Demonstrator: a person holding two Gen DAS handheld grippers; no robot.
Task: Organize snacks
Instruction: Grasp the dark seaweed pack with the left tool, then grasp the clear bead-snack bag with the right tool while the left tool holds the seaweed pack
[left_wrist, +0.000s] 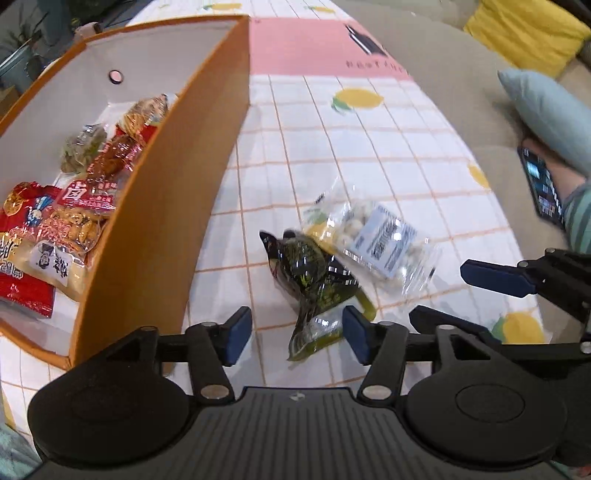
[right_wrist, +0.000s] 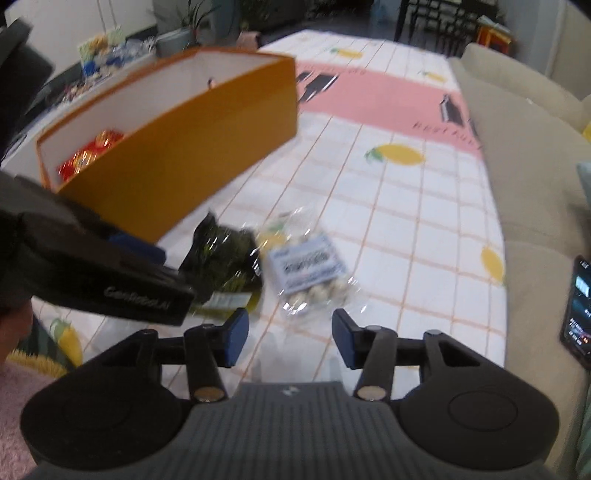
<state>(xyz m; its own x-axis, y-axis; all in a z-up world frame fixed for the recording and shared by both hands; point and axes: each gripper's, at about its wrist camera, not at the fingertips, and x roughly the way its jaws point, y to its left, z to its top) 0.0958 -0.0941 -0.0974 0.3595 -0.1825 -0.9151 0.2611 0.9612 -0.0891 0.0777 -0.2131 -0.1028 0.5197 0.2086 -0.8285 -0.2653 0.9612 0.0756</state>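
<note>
An orange box (left_wrist: 166, 206) with a white inside stands on the table at the left and holds several red and gold snack packets (left_wrist: 55, 221). It also shows in the right wrist view (right_wrist: 192, 147). On the cloth lie a dark green packet (left_wrist: 314, 280) and a clear bag of white pieces with a label (left_wrist: 376, 243). Both show in the right wrist view, the dark packet (right_wrist: 225, 258) and the clear bag (right_wrist: 310, 269). My left gripper (left_wrist: 297, 336) is open just above the dark packet's near end. My right gripper (right_wrist: 288, 339) is open and empty, short of the clear bag.
The table carries a checked cloth with lemons and a pink band (left_wrist: 325, 48). A beige sofa (right_wrist: 524, 155) runs along the right with a blue cushion (left_wrist: 546, 110) and a yellow one (left_wrist: 524, 29). A phone (right_wrist: 580, 306) lies at the right.
</note>
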